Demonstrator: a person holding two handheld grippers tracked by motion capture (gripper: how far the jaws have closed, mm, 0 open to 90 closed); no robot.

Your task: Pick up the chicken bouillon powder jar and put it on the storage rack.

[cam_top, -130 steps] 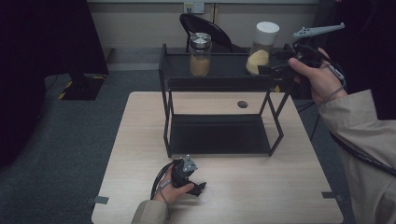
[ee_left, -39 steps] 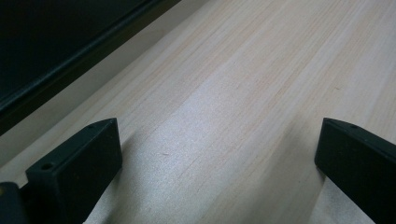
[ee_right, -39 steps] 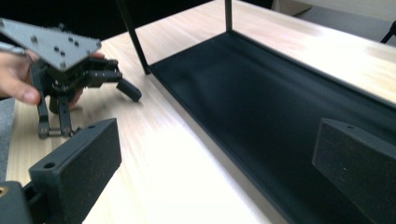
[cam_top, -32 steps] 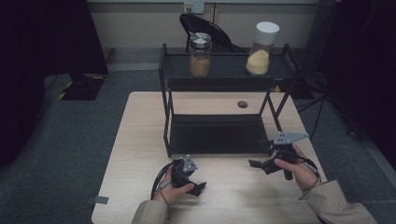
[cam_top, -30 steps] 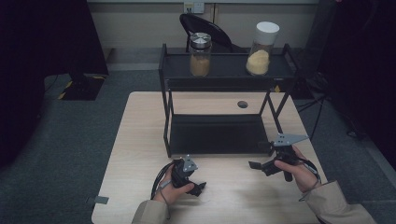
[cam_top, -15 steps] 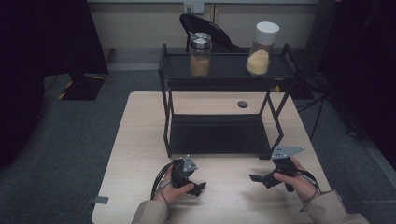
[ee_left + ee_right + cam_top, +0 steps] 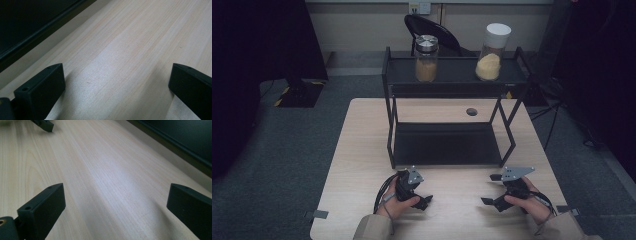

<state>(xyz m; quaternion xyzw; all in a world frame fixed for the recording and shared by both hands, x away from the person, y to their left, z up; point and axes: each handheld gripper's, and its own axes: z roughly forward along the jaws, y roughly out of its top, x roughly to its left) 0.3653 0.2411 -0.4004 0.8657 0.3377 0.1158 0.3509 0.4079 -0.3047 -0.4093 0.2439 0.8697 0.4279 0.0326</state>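
A black two-tier rack (image 7: 452, 87) stands at the back of the wooden table (image 7: 362, 150). Its top shelf carries a metal-lidded jar (image 7: 427, 59) of brown grains and a taller white-lidded jar (image 7: 492, 54) of yellow powder. Near the front edge my left gripper (image 7: 424, 192) rests low in the person's hand, pointing right. The right gripper (image 7: 490, 189) faces it, pointing left. In the left gripper view the left gripper (image 7: 116, 82) stands open over bare wood. The right gripper (image 7: 115, 202) is open too, nothing between its fingers, with a jaw of the left gripper (image 7: 45, 125) far ahead.
The rack's lower shelf (image 7: 447, 142) lies just beyond both grippers; its dark edge (image 7: 37, 27) runs along the top of the left gripper view, and the same edge (image 7: 185, 142) crosses the right gripper view. A round cable hole (image 7: 471, 111) sits behind the rack. A black chair (image 7: 432, 25) stands past the table.
The right gripper came down from beside the white-lidded jar on the top shelf to the table's front, then drew slightly nearer the person. The left gripper stayed put.
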